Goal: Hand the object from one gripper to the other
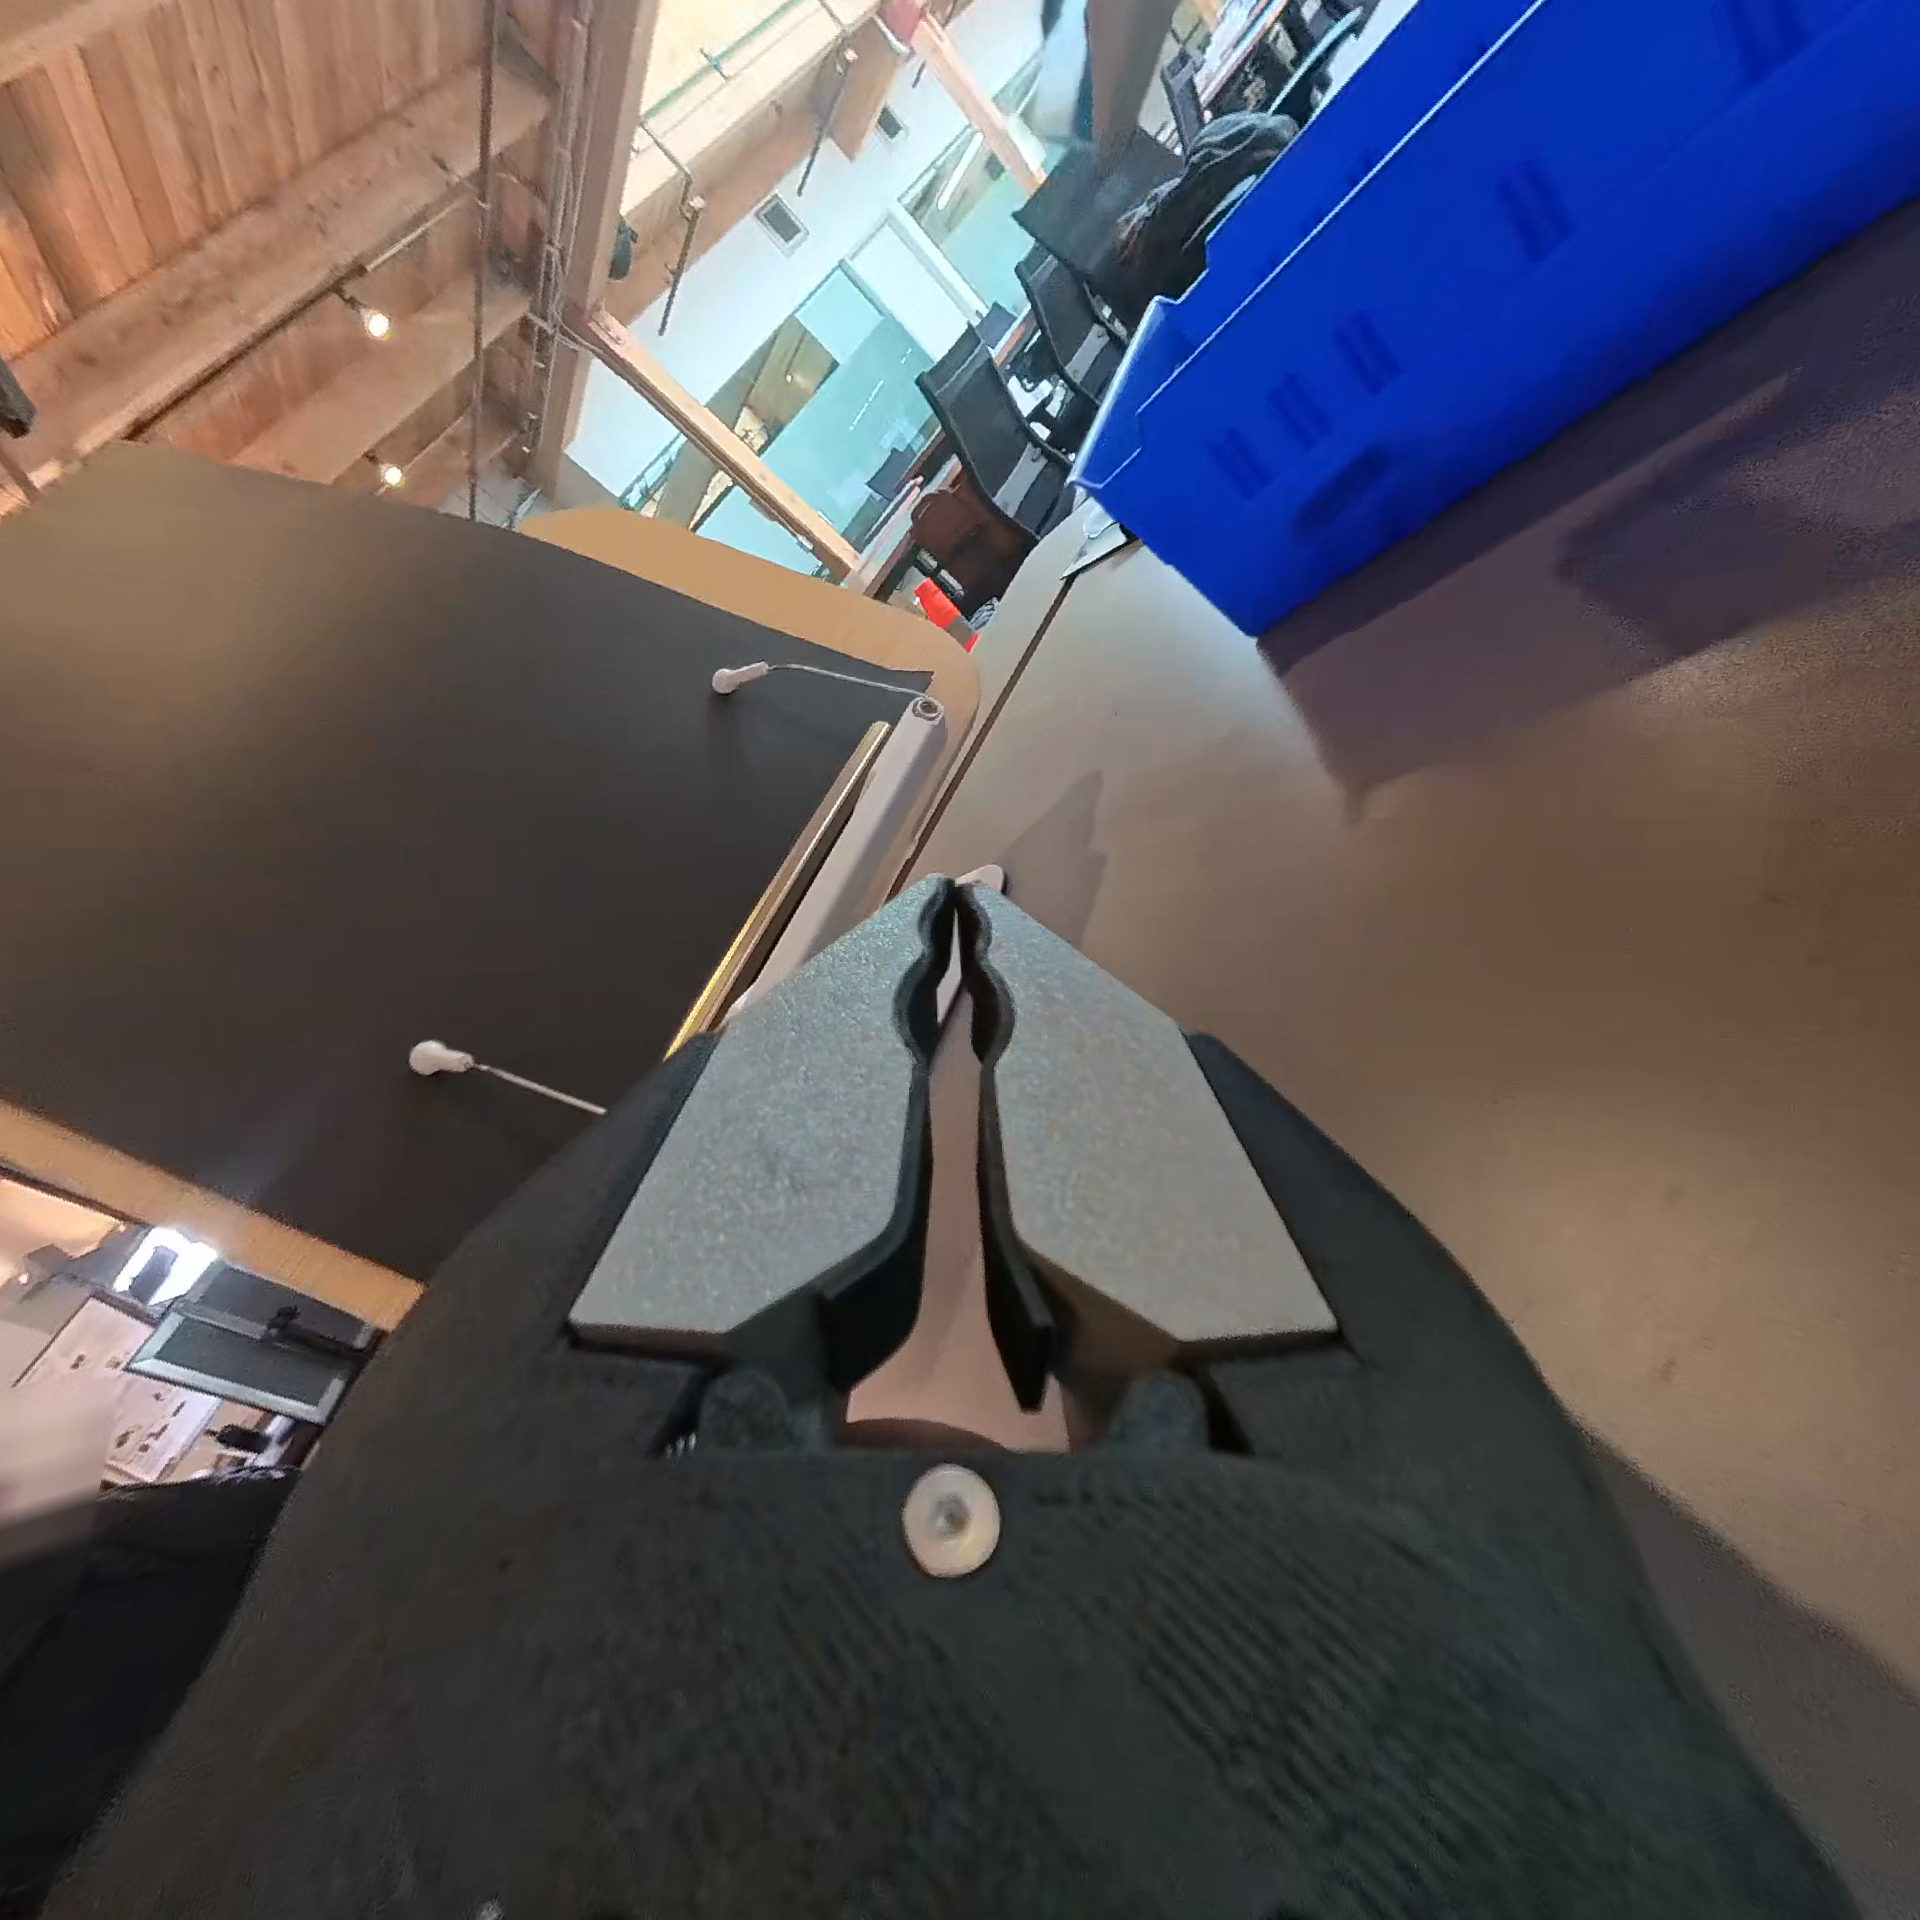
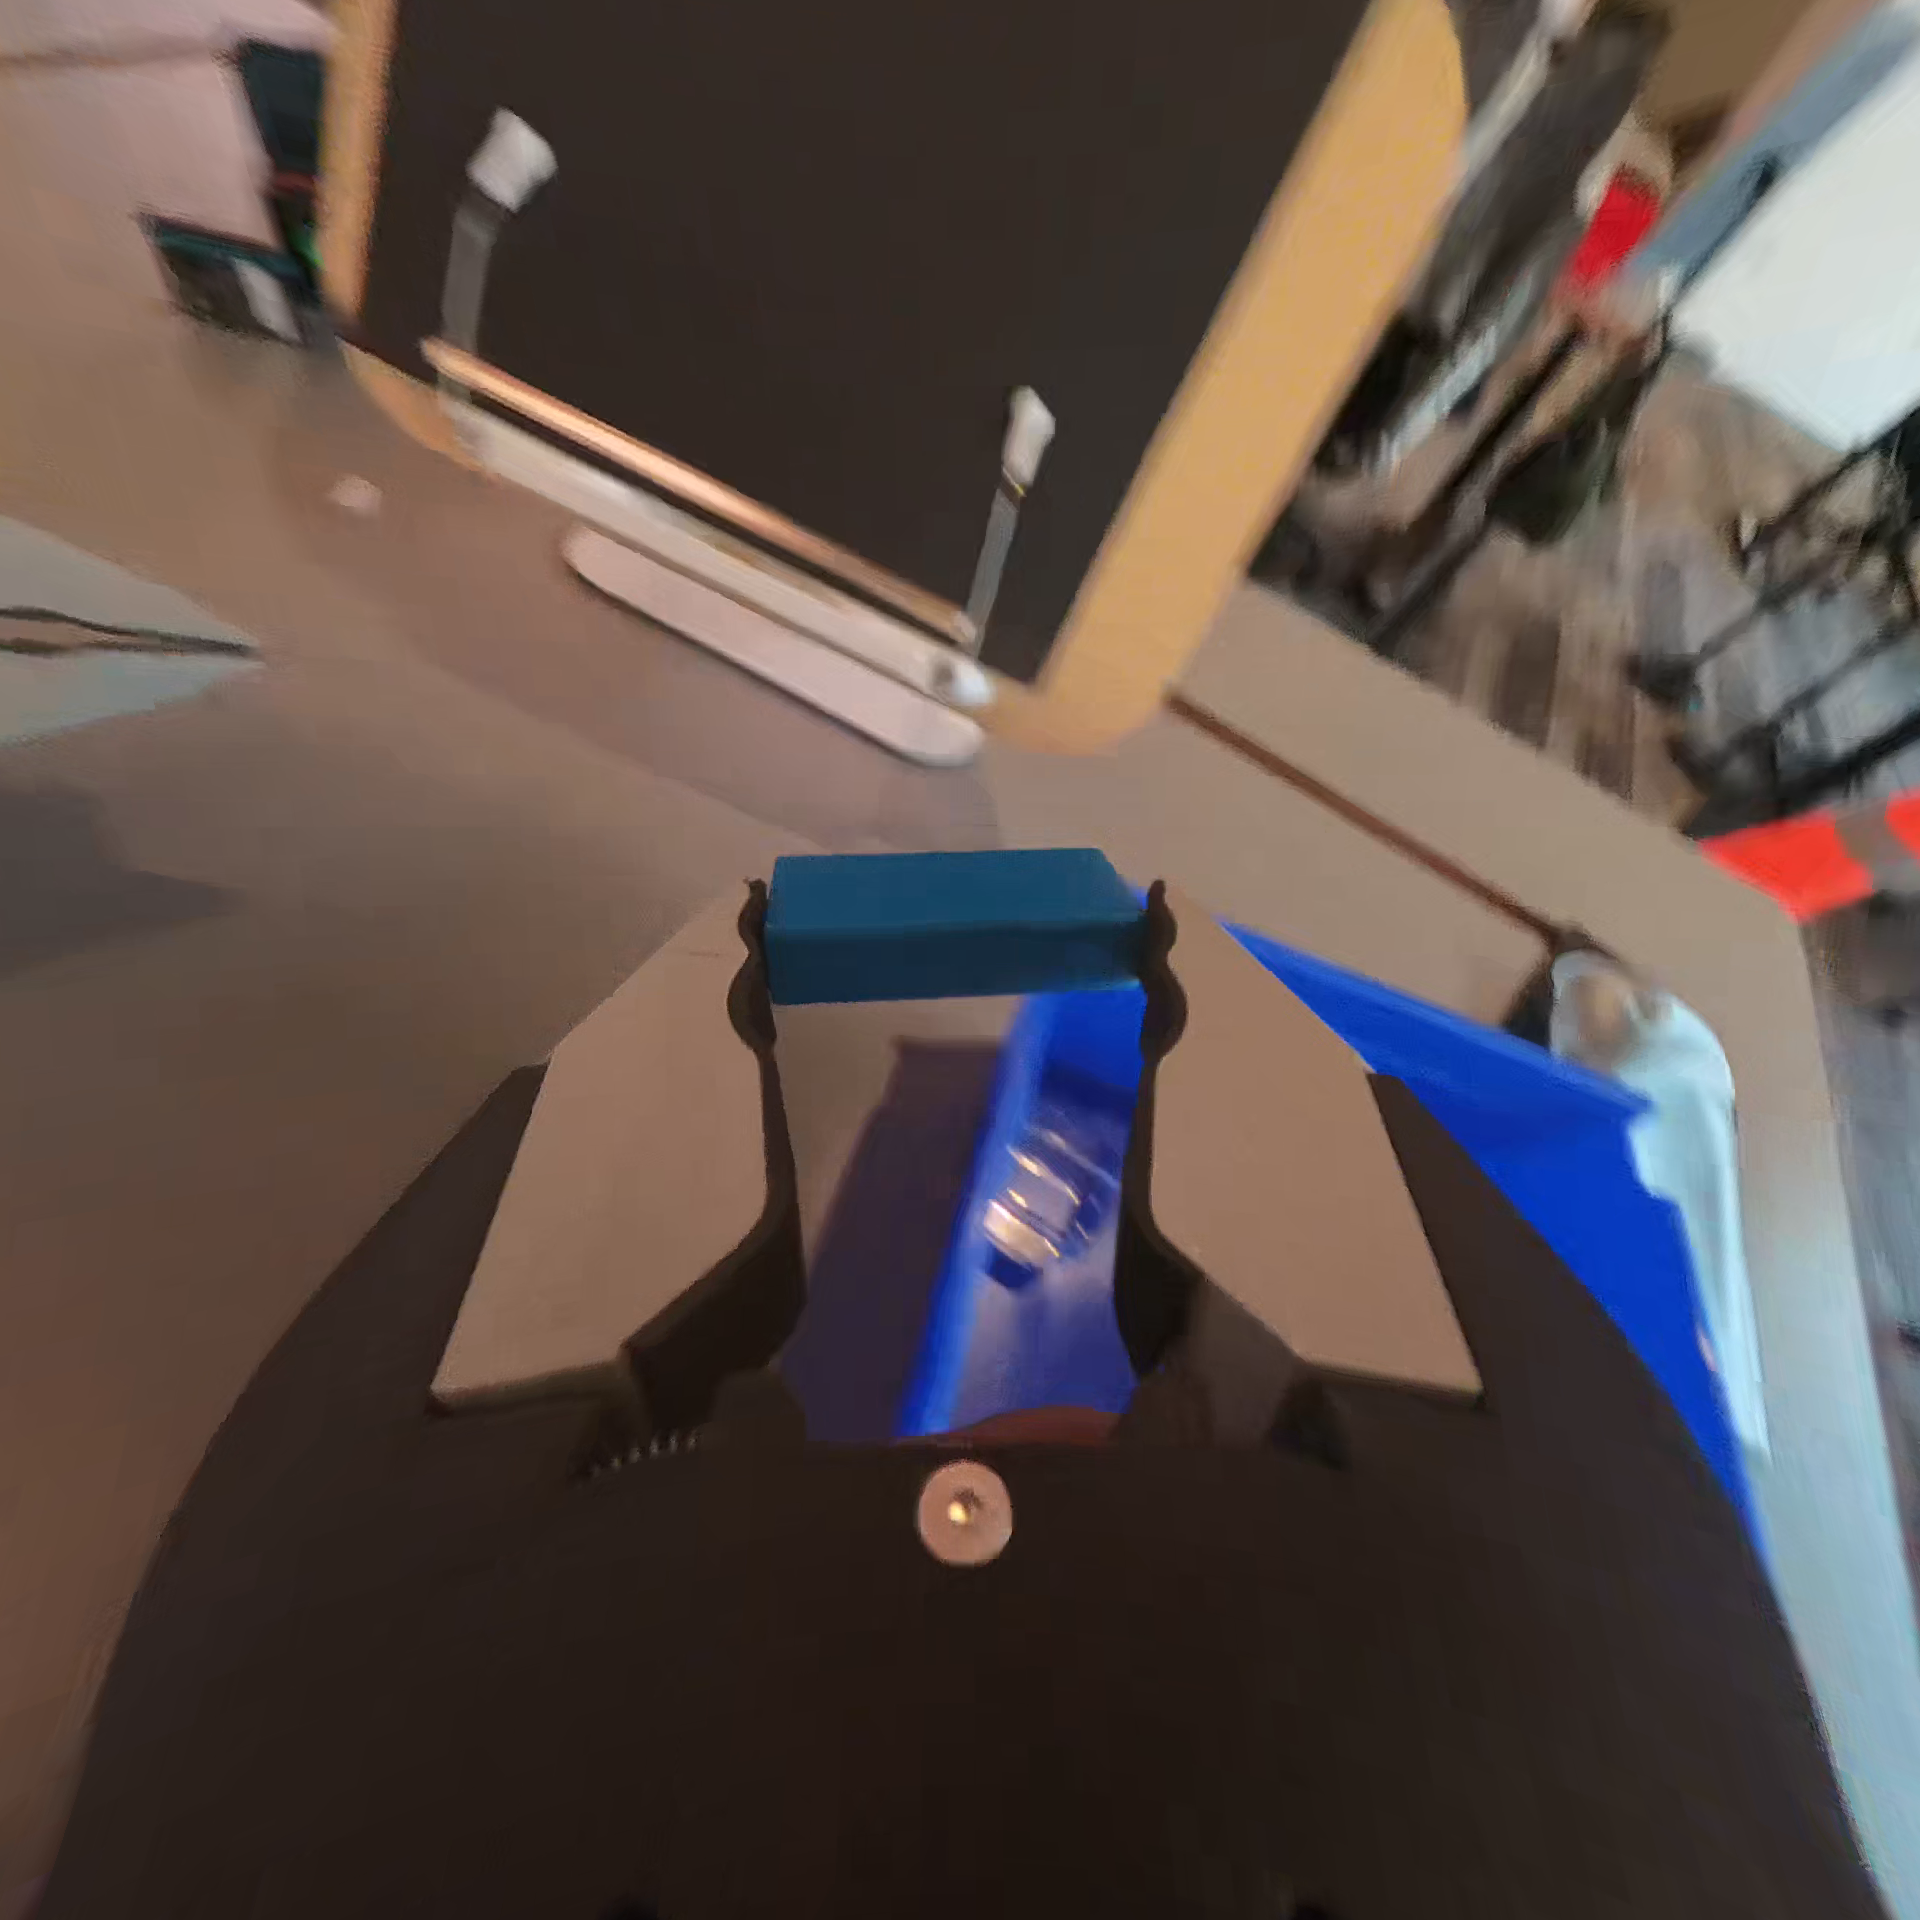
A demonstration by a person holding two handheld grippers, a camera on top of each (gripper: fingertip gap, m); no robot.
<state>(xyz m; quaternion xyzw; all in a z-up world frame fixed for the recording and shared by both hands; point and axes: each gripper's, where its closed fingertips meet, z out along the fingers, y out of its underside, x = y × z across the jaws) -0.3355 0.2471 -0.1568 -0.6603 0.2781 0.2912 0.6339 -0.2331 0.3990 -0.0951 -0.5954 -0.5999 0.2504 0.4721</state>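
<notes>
My right gripper (image 2: 954, 914) is shut on a blue rectangular block (image 2: 945, 927), held crosswise between its fingertips above the near end of a blue bin (image 2: 1455, 1070). My left gripper (image 1: 958, 902) is shut and empty, tilted over the beige table (image 1: 1455, 1039), its tips near the base of a dark panel. The block does not show in the left wrist view, and neither gripper shows in the other's view.
A dark panel (image 1: 364, 831) with a tan frame stands on a white base (image 2: 769, 644) at the table's back. The blue bin (image 1: 1507, 312) lies on the table's right side and holds a clear item (image 2: 1039, 1195). Office chairs and desks stand beyond the table edge. My left gripper's tips are some 25 centimetres from the dark panel (image 1: 364, 831).
</notes>
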